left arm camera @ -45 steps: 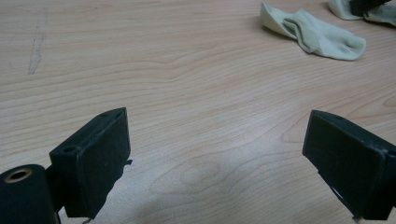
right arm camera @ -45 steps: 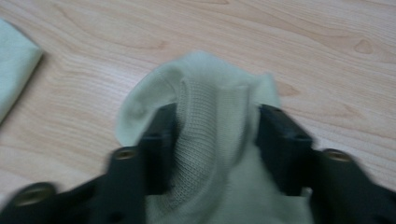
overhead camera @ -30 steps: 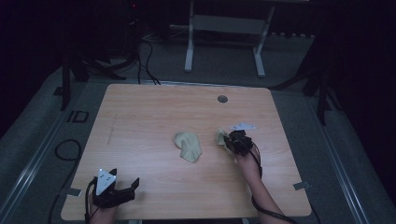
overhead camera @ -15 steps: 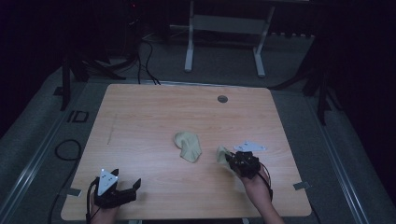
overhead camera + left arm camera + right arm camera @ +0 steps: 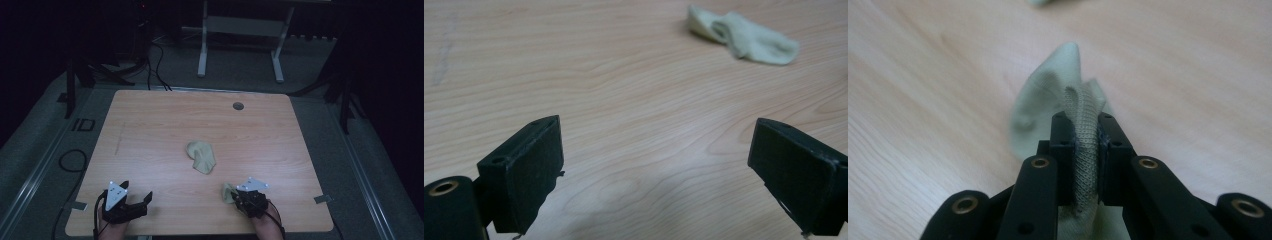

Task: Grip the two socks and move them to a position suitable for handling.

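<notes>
Worktop [image 5: 165, 125]: light wood-grain board with a small round dark grommet [image 5: 238, 106] near its far edge; the person's two hands come in at the near edge.
Right gripper [image 5: 239, 199]: near the front right part of the worktop, a grey three-cornered plate on top, pointing toward the left of the high view.
Right fingers [image 5: 1063, 145]: pressed together on a fold of pale green fabric; in the right gripper view the mesh-like weave is squeezed between the two black pads.
Held sock [image 5: 1048, 95]: pale green, pinched at one end by the right gripper; the rest runs forward from the fingers and lies on the wood. In the high view a small bit of it [image 5: 228, 191] shows just left of the gripper.
Second sock [image 5: 201, 156]: same pale green, crumpled, lying loose about the middle of the worktop, apart from both grippers. In the left gripper view it [image 5: 744, 37] lies far off at the upper right.
Left gripper [image 5: 139, 201]: at the front left corner of the worktop, well apart from both socks, pointing to the right in the high view.
Left fingers [image 5: 531, 170]: spread wide, bare wood between them, nothing touched.
Floor [image 5: 45, 150]: grey, with dark cables [image 5: 70, 160] lying beside the worktop on the left.
Background: dark, with a white metal stand [image 5: 240, 30] beyond the far edge.
</notes>
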Demonstrator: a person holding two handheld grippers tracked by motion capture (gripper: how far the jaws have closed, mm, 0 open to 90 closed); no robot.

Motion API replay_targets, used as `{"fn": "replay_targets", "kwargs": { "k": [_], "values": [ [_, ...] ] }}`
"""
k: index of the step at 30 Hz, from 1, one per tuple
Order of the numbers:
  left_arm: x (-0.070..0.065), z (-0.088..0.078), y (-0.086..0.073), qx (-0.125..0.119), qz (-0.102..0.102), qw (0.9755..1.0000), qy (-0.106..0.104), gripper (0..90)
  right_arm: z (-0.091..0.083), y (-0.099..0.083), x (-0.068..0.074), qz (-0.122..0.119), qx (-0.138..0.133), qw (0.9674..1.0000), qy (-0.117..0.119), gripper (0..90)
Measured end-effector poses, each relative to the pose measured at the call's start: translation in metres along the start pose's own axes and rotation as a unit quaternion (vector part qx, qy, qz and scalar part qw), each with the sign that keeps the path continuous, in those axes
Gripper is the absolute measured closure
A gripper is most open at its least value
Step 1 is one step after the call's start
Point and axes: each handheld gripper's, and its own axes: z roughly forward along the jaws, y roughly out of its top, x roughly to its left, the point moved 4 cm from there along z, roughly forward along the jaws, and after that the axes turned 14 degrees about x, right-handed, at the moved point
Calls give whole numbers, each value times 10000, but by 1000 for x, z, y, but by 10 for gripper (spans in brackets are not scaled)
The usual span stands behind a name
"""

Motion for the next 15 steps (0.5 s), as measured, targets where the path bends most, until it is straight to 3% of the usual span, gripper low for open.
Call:
{"fn": "replay_targets", "kwargs": {
  "k": [2, 4, 7, 11, 15],
  "values": [
    [-3, -1, 1, -89, 74, 9999, -82, 75, 3, -2, 2, 58, -55, 10000, 26, 774],
    [-6, -1, 2, -77, 220, 9997, -44, 75, 3, -3, 5, -18, -66, 10000, 49, 681],
    [-11, 2, 3, -32, 280, 9996, -84, 75, 4, -5, 13, -48, -132, 9999, -16, 561],
    [-19, 4, 4, -4, 394, 9992, -98, 75, 5, -5, 16, -21, -196, 9997, -108, 499],
    [-28, 6, 7, -45, 426, 9990, -159, 76, 6, -3, 17, -29, -84, 10000, -36, 403]
  ]
}}
